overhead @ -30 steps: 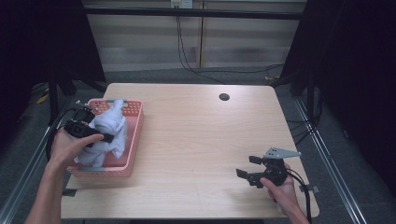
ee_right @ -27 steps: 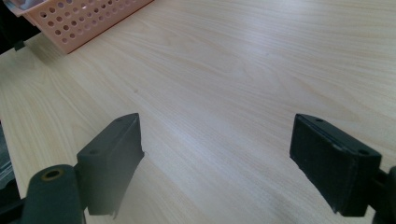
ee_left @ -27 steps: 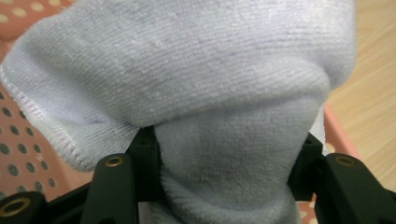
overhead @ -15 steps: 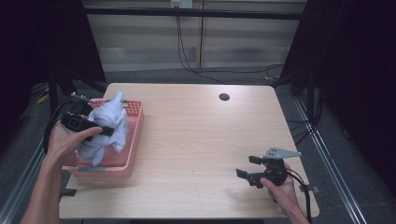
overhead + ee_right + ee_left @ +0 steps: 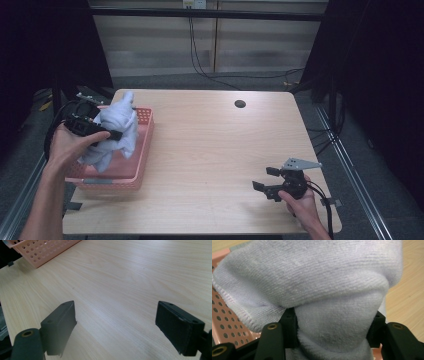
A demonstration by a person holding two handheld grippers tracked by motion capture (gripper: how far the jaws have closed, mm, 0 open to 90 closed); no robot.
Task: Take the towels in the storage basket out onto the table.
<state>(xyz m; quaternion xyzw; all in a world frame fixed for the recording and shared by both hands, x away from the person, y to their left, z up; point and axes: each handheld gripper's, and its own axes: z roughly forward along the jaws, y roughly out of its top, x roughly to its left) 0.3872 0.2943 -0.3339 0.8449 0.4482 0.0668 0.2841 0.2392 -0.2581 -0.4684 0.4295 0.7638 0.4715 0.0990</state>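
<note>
A pale blue-white towel (image 5: 116, 131) hangs bunched above the pink perforated basket (image 5: 135, 167) at the table's left edge. My left gripper (image 5: 117, 134) is shut on the towel and holds it partly lifted, its lower folds still in the basket. In the left gripper view the towel (image 5: 317, 290) bulges between the two black jaws, squeezed at its waist. Low over the bare wood near the front right corner, my right gripper (image 5: 264, 179) stands open with nothing between its fingers (image 5: 62, 322).
A small dark round hole (image 5: 240, 104) sits in the tabletop (image 5: 215, 145) near the far edge. A corner of the pink basket (image 5: 42, 250) shows far off in the right gripper view. Cables trail behind the table.
My left gripper has risen with the towel, pulling more of it up out of the basket. The right gripper has kept still.
</note>
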